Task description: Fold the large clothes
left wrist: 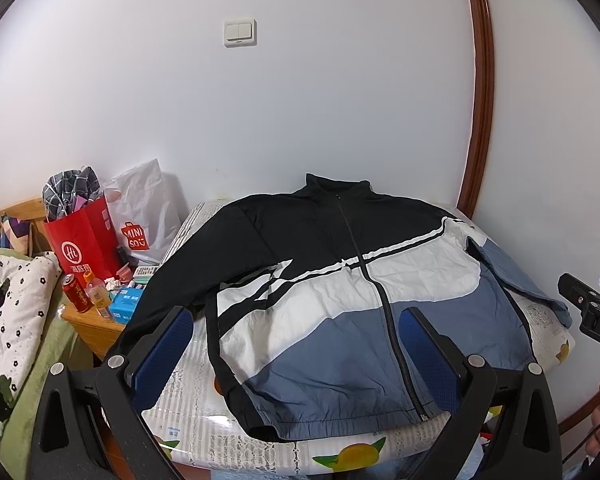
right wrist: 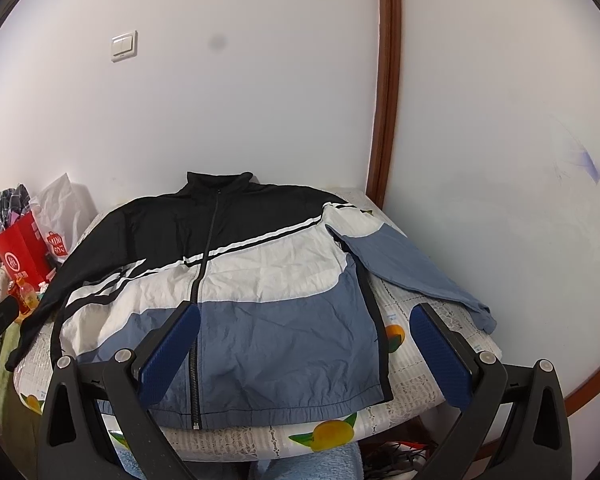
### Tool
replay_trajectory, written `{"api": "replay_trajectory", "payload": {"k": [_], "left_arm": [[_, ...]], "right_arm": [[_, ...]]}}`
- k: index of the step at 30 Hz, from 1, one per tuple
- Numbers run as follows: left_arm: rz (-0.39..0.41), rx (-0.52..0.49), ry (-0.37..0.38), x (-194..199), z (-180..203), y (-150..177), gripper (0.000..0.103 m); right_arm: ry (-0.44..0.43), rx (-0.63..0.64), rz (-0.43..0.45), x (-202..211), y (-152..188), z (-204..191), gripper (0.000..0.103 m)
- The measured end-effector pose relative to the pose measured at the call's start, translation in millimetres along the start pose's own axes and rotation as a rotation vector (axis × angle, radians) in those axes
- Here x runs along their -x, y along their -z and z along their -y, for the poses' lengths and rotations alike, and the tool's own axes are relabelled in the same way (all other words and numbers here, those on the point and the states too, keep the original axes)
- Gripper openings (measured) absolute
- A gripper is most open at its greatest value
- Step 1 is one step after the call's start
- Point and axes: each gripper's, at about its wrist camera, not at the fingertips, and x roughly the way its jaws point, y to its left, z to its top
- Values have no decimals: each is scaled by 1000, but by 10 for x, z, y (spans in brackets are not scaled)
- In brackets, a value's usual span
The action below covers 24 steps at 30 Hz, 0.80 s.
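A black, white and blue zip jacket (left wrist: 332, 280) lies spread flat, front up and zipped, on a table with a lemon-print cloth (left wrist: 204, 432). It also shows in the right wrist view (right wrist: 236, 280). Its collar points to the far wall. The black sleeve (left wrist: 160, 292) hangs off the left edge; the blue sleeve (right wrist: 416, 276) lies out to the right. My left gripper (left wrist: 296, 328) is open and empty, above the jacket's lower left part. My right gripper (right wrist: 306, 324) is open and empty, above the lower right part.
A red paper bag (left wrist: 84, 240) and a white Miniso bag (left wrist: 140, 216) stand at the left by the wall. A can (left wrist: 75, 293), a bottle (left wrist: 98, 296) and small boxes sit on a wooden nightstand (left wrist: 96, 328). A patterned quilt (left wrist: 8, 320) lies far left. White walls stand close behind and to the right.
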Motion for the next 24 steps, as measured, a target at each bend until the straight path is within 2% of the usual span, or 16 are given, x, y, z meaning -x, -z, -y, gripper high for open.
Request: {"api": "replay_trajectory", "payload": {"k": [24], "left_arm": [[14,-4,-18,44,0,-27,103]], "right_arm": [[1,-5,-1,-9,13,-19,103]]}}
